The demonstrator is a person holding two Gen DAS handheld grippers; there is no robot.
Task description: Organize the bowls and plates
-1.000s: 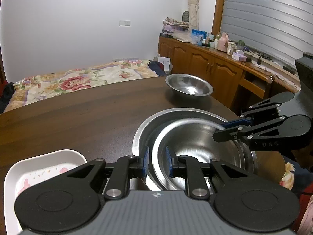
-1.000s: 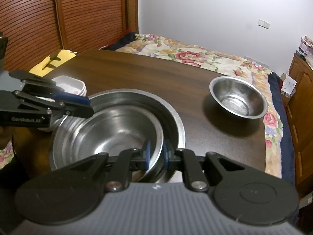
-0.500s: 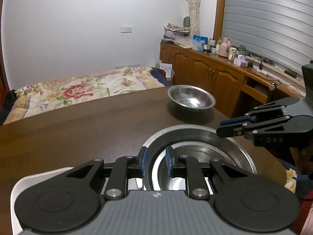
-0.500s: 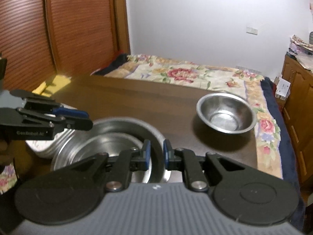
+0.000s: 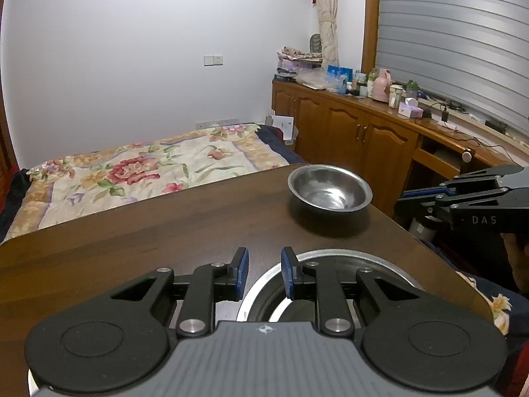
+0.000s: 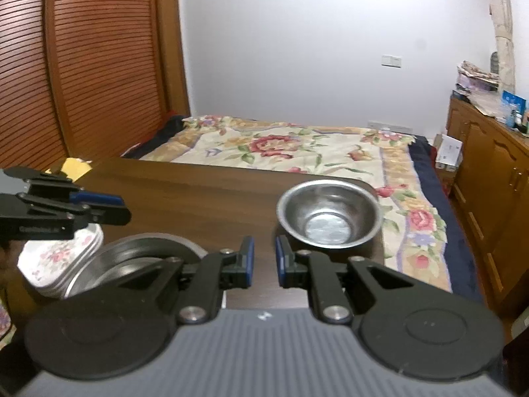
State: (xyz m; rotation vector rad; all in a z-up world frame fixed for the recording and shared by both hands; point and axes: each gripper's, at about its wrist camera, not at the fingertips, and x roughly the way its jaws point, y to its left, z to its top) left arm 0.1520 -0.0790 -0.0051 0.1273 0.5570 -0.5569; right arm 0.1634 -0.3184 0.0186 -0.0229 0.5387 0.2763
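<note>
Dark wooden table (image 5: 132,231) fills your left view: left gripper (image 5: 264,269) released, empty, nested steel bowls (image 5: 380,264) at five o'clock, small steel bowl (image 5: 329,192) at one o'clock. Right view: right gripper (image 6: 264,256) released, floral plates (image 6: 62,261) at nine o'clock.

nested steel bowls (image 5: 334,258): mostly hidden behind left gripper (image 5: 264,273) | floral plates (image 6: 62,258): partly covered, count unclear | right view blurred, perhaps from motion

Even indoor light, moderately bright. Soft glare on the round stainless steel bowl (image 5: 329,192) and dark glossy wooden table (image 5: 165,231). Right wrist view slightly blurred; left sharper. Fisheye bending, dark vignette corners.
</note>
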